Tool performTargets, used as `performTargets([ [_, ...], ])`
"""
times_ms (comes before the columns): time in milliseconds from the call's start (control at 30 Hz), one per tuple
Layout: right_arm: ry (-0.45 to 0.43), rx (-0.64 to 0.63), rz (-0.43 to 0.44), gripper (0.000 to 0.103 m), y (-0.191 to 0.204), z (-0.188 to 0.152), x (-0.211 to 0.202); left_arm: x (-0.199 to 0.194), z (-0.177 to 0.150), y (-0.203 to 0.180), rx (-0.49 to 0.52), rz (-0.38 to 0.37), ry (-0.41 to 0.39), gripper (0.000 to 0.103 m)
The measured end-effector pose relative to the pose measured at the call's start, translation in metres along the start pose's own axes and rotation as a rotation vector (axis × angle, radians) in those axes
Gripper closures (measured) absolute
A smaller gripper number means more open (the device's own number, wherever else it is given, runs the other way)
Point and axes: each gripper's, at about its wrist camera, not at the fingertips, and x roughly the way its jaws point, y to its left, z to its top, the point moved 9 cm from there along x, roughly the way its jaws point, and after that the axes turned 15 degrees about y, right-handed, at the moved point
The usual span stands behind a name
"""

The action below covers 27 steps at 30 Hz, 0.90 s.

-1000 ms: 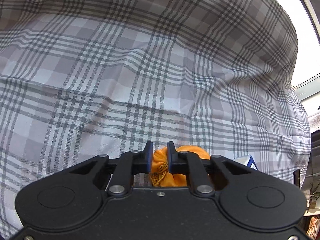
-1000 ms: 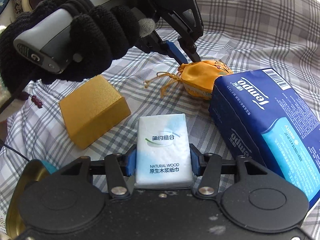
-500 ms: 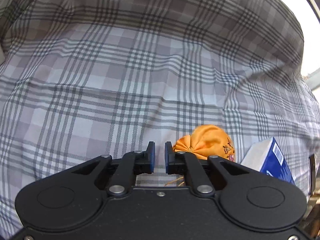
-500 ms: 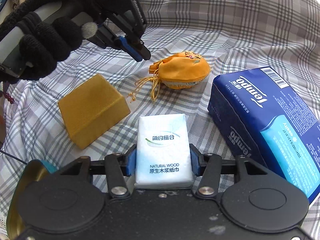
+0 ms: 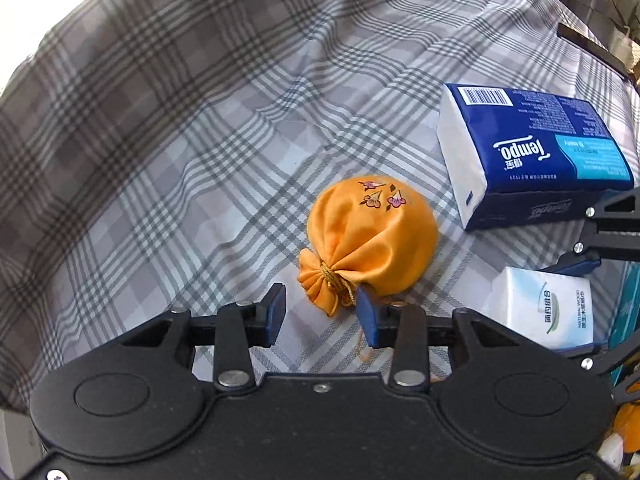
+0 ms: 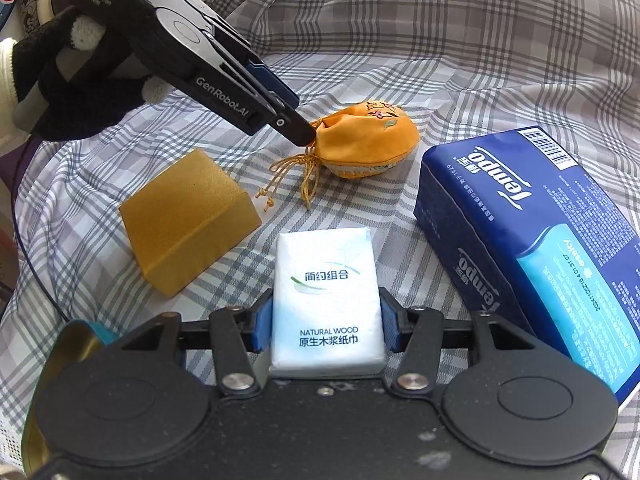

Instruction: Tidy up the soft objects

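A checked cloth (image 5: 200,128) carries the things; the left hand-held gripper (image 5: 320,316), its jaws just opened, sits at the gathered neck of an orange pouch (image 5: 372,232), gripping nothing; the right hand-held gripper (image 6: 324,322) clamps a white tissue pack (image 6: 326,292); a blue tissue pack (image 6: 532,232) lies just beside it.

Orange drawstring pouch (image 5: 370,236), white tissue pack (image 6: 326,300), blue Tempo pack (image 6: 532,248) on plaid cloth

Bright, even daylight; soft shadows under objects. Sharp focus throughout, no motion blur. Strong fisheye bending at edges, blown-out white in upper corners.
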Motion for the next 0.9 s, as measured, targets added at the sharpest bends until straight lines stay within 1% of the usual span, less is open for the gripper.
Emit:
performTargets([
  [100,0.001,0.000,0.009,0.052,0.000,0.000,0.000,0.009,0.002,-0.002,0.047,0.010,0.002,0.063],
  [167,0.002,0.001,0.017,0.052,-0.002,0.000,-0.001,0.012,0.006,-0.003,0.045,0.009,-0.013,0.063],
  [233,0.003,0.005,0.021,0.052,-0.002,0.000,-0.001,0.013,0.008,-0.004,0.026,-0.025,-0.037,0.071],
  [267,0.003,0.007,0.022,0.052,-0.002,0.000,-0.001,0.012,0.009,-0.005,0.019,-0.044,-0.046,0.080],
  [300,0.003,0.009,0.023,0.052,-0.003,0.000,-0.001,0.012,0.009,-0.006,0.007,-0.050,-0.055,0.085],
  [333,0.003,0.010,0.023,0.052,-0.003,0.000,-0.001,0.011,0.010,-0.007,-0.007,-0.049,-0.065,0.087],
  [367,0.003,0.011,0.023,0.052,-0.003,0.000,-0.002,0.011,0.010,-0.007,-0.032,-0.045,-0.077,0.091],
  [467,0.004,0.016,0.023,0.052,-0.003,0.001,-0.002,0.009,0.008,-0.001,-0.175,-0.055,-0.092,0.095],
  [500,0.005,0.018,0.022,0.052,-0.003,0.001,-0.002,0.008,0.005,0.004,-0.253,-0.055,-0.090,0.095],
  [567,0.006,0.022,0.021,0.052,-0.003,0.001,-0.002,0.005,-0.003,0.013,-0.377,-0.045,-0.073,0.095],
  [600,0.008,0.025,0.021,0.052,-0.003,0.001,-0.002,0.005,-0.009,0.020,-0.465,-0.027,-0.054,0.095],
  [667,0.011,0.031,0.021,0.052,-0.003,0.002,-0.002,0.002,-0.023,0.029,-0.583,-0.033,-0.027,0.095],
  [700,0.013,0.034,0.020,0.052,-0.003,0.002,-0.002,-0.001,-0.028,0.030,-0.625,-0.043,-0.024,0.095],
  [733,0.014,0.037,0.019,0.052,-0.003,0.002,-0.002,-0.006,-0.033,0.029,-0.637,-0.046,-0.033,0.095],
  [767,0.015,0.037,0.015,0.052,-0.003,0.003,-0.002,-0.011,-0.034,0.026,-0.606,-0.038,-0.044,0.090],
  [800,0.015,0.036,0.011,0.052,-0.002,0.003,-0.001,-0.015,-0.034,0.023,-0.558,-0.013,-0.052,0.079],
  [833,0.016,0.035,0.007,0.052,-0.002,0.003,-0.001,-0.021,-0.032,0.019,-0.502,0.042,-0.075,0.078],
  [867,0.016,0.035,0.003,0.052,-0.001,0.003,-0.001,-0.025,-0.031,0.018,-0.472,0.079,-0.091,0.073],
  [900,0.017,0.035,0.000,0.052,0.000,0.003,-0.001,-0.029,-0.029,0.017,-0.426,0.129,-0.102,0.061],
])
